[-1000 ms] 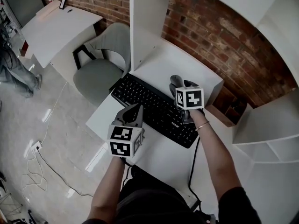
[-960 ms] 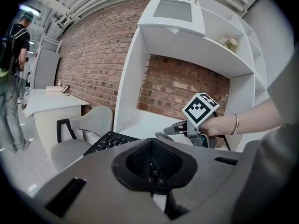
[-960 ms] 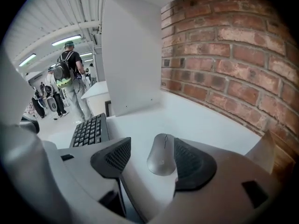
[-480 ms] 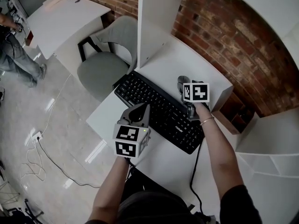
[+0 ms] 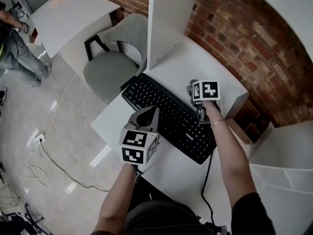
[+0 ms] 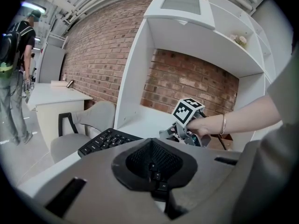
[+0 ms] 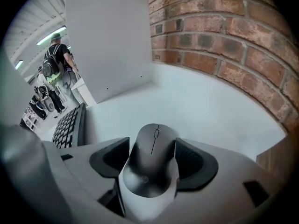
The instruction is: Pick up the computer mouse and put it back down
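A white rectangular desk [image 5: 172, 166] carries a black flat keyboard [image 5: 168, 115] at its middle. A dark grey rounded plastic mouse [image 7: 152, 164] lies to the keyboard's right.

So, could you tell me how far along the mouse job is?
Done: the right gripper straddles the mouse, flat on the desk. In hand: its jaws are opening, pads not pressing. Left: I cannot tell whether the lift is ahead or over.

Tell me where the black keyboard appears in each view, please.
Head view: keyboard at the centre, lying diagonally.
Left gripper view: keyboard left of centre, in the lower half.
Right gripper view: keyboard near the left edge, to the left of the mouse.
Shared landmark: the white upright panel beyond the keyboard's far end.
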A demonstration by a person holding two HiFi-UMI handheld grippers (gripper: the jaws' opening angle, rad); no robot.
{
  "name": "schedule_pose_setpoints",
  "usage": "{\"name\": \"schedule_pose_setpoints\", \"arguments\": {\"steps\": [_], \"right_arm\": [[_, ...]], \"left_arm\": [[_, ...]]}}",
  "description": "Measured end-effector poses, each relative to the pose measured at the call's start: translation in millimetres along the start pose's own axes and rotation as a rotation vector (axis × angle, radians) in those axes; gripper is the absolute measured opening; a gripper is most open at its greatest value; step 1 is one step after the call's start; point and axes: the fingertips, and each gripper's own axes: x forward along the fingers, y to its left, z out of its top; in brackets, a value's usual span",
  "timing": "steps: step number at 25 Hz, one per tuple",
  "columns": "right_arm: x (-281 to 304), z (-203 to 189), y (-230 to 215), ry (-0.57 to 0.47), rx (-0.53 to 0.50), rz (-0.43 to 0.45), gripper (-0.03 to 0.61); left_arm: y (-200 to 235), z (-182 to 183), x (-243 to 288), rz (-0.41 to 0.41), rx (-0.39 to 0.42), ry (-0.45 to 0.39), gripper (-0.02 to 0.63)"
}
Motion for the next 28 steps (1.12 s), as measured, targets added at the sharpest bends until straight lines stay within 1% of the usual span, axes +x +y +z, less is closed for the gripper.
{"name": "schedule_pose_setpoints", "arguments": {"steps": [8, 13, 21, 28], "right_arm": [[7, -3, 1, 0.058, -0.028, -0.002, 0.286], [8, -4, -1, 0.070, -0.002, 0.009, 0.286], [6, -5, -3, 0.051, 0.035, 0.006, 0.287], [-1, -7, -4, 0.027, 0.033, 0.009, 0.287]], "left_arm": [[0, -3, 0, 0.007, -0.007, 0.002, 0.009], [4, -5, -2, 0.016, -0.017, 0.006, 0.009], [12, -8, -8, 0.031, -0.033, 0.010, 0.009], [12, -1, -10, 0.030, -0.026, -0.005, 0.009]]}}
